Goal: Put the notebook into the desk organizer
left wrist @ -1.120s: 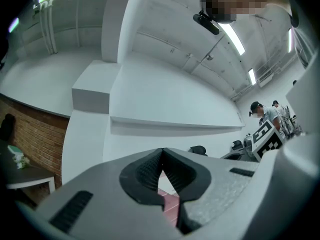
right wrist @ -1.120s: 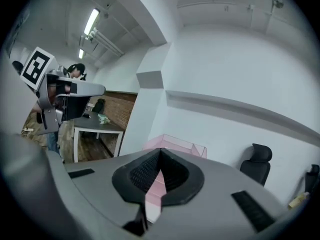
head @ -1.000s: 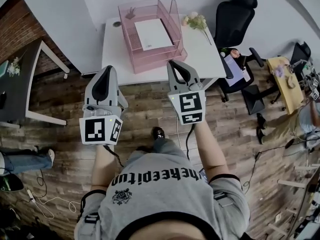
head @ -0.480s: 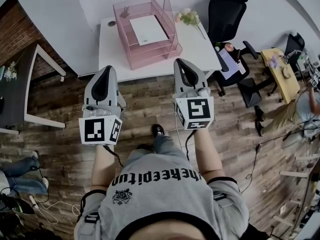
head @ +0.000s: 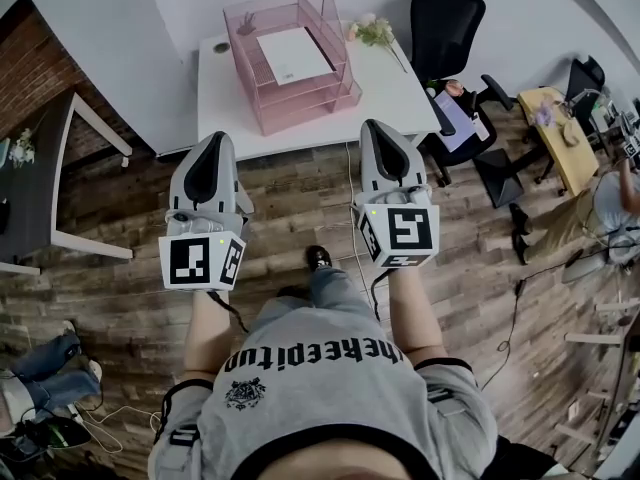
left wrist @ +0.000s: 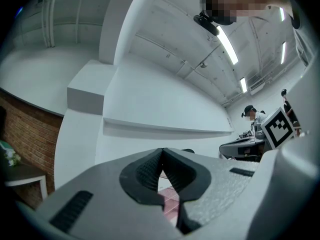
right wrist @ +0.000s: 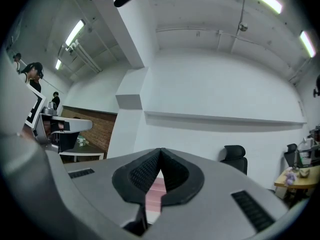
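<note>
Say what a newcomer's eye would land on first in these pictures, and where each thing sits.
The pink organizer on the white table, at the top of the head view, stands out first, with a white notebook lying in it. Next come the left gripper and right gripper, both shut and empty, held side by side above the wood floor, short of the table.

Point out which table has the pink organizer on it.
The white table straight ahead holds the organizer; the dark table at left and the yellow table at right don't.
</note>
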{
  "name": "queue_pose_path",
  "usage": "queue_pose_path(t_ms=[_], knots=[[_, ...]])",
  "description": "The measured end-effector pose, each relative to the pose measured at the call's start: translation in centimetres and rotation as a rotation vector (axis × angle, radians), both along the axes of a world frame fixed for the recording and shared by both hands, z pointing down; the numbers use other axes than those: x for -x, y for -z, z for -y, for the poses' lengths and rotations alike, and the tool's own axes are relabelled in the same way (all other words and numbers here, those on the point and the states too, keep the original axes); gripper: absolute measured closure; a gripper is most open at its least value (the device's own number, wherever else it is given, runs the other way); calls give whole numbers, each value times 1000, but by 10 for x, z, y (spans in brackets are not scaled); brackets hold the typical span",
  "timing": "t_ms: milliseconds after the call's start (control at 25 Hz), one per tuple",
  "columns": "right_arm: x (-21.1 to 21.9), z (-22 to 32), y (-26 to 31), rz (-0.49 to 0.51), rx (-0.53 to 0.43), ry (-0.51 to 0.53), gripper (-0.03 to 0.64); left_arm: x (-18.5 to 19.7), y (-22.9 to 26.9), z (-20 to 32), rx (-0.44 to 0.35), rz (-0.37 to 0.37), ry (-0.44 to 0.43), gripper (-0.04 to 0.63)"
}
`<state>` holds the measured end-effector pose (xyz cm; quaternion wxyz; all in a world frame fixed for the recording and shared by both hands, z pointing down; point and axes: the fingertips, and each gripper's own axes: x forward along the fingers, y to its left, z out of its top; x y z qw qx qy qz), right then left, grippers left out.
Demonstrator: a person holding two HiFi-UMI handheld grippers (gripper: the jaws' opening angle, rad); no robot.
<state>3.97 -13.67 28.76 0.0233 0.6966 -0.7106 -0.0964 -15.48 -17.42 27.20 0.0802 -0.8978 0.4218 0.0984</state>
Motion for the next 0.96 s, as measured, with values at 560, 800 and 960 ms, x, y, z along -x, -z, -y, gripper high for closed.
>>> queue_pose_path(t_ms=[560,800,960], knots=[[14,-12,-6,12,8,-7,615,12,-1,-8,0,-6,5,591],[16,-11,-7,8,13,-7,615,13,-3,-6,5,-9,-2,591],[17,-10,-7,9,13,-7,615,14,-4,-5,6,-9,-3,591]])
